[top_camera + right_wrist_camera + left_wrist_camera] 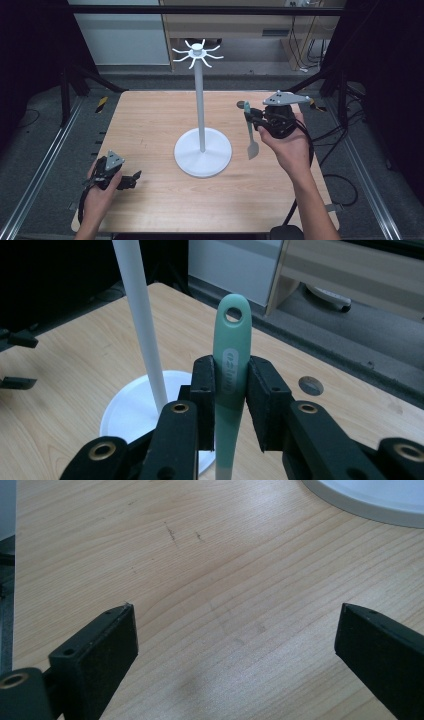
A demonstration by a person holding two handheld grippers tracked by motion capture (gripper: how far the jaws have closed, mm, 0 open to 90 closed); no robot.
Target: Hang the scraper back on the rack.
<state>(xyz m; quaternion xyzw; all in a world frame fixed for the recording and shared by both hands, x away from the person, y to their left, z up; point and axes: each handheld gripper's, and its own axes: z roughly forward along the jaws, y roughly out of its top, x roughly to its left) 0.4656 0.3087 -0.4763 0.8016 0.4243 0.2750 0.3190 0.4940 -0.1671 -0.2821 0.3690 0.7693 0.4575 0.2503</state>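
A white stand (199,90) with a round base (203,152) and curved hooks (197,53) at its top rises from the middle of the table. My right gripper (248,116) is lifted to the right of the pole and is shut on the handle of a pale green spatula (250,134), whose blade hangs down. In the right gripper view the spatula (230,365) stands upright between the pads, its hanging hole uppermost, with the pole (141,325) to the left. My left gripper (131,180) rests at the table's front left, open, with bare wood between its fingers (107,645).
The wooden table (150,125) has black frame rails on both sides. The stand's base edge (370,500) lies ahead of the left gripper. A cabinet and cables stand beyond the far edge.
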